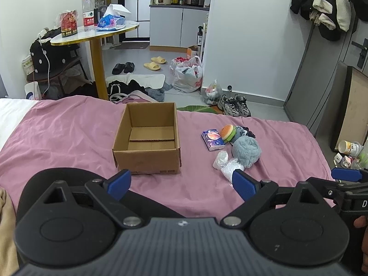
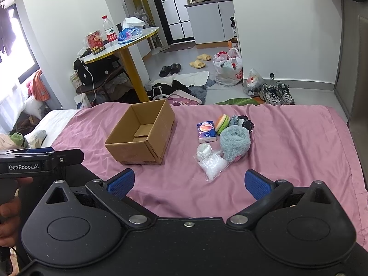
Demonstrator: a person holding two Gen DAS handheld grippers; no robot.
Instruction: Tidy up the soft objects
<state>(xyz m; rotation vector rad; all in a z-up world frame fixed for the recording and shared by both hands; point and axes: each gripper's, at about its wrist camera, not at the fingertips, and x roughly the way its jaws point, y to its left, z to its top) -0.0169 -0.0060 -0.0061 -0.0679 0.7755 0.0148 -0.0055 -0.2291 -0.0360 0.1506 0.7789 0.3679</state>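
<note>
An open, empty cardboard box (image 1: 147, 138) (image 2: 141, 133) sits on the pink bed sheet (image 1: 69, 133). To its right lies a cluster of soft things: a blue tissue pack (image 1: 212, 139) (image 2: 206, 131), a burger plush (image 1: 228, 133) (image 2: 222, 122), a grey-blue fluffy roll (image 1: 246, 150) (image 2: 234, 143), dark socks (image 1: 247, 131) (image 2: 246, 122) and a clear plastic bag with white stuff (image 1: 226, 162) (image 2: 210, 161). My left gripper (image 1: 181, 184) is open and empty, near the box's front. My right gripper (image 2: 189, 182) is open and empty, just short of the plastic bag.
The bed's far edge drops to a cluttered floor with shoes (image 2: 277, 94), bags (image 1: 187, 76) and slippers. A round yellow table (image 1: 96, 33) with a bottle stands at back left. White bedding (image 2: 46, 124) lies left of the sheet.
</note>
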